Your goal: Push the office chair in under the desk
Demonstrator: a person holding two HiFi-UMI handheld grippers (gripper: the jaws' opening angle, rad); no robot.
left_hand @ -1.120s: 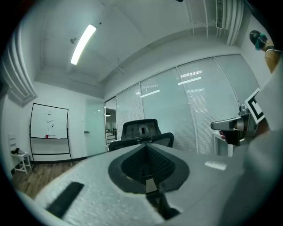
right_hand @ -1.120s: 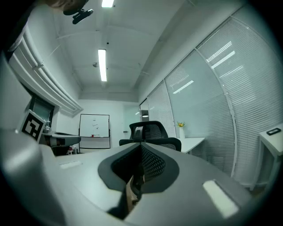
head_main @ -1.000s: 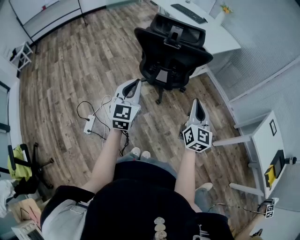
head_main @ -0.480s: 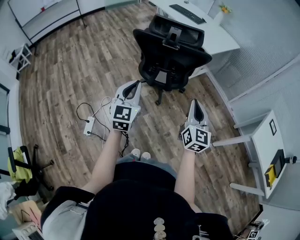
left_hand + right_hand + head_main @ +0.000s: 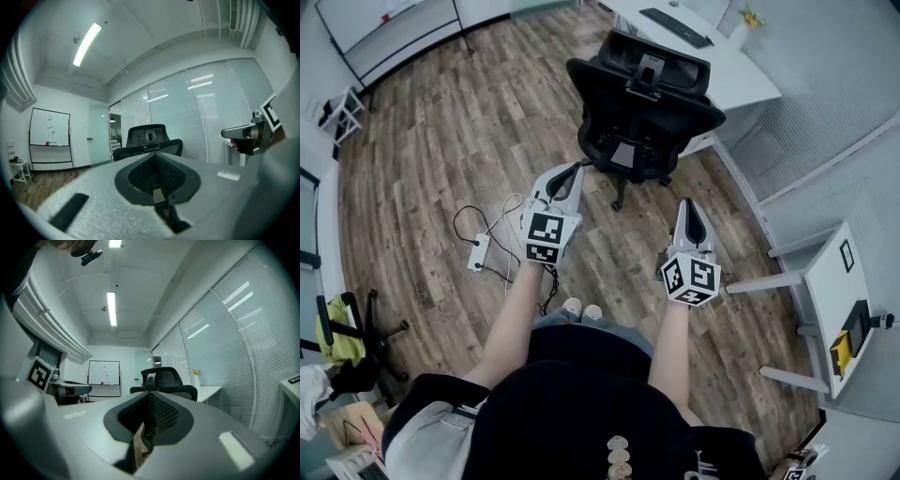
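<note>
Left gripper and right gripper are pressed together, empty; the office chair should roll lightly: push its stiff backrest rim

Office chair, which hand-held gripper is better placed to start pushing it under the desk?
Probably left. The left hand-held gripper points close to the chair at its backrest edge, while the right hand-held gripper sits farther back. Both are shut and empty, and the desk lies beyond the chair.
</note>
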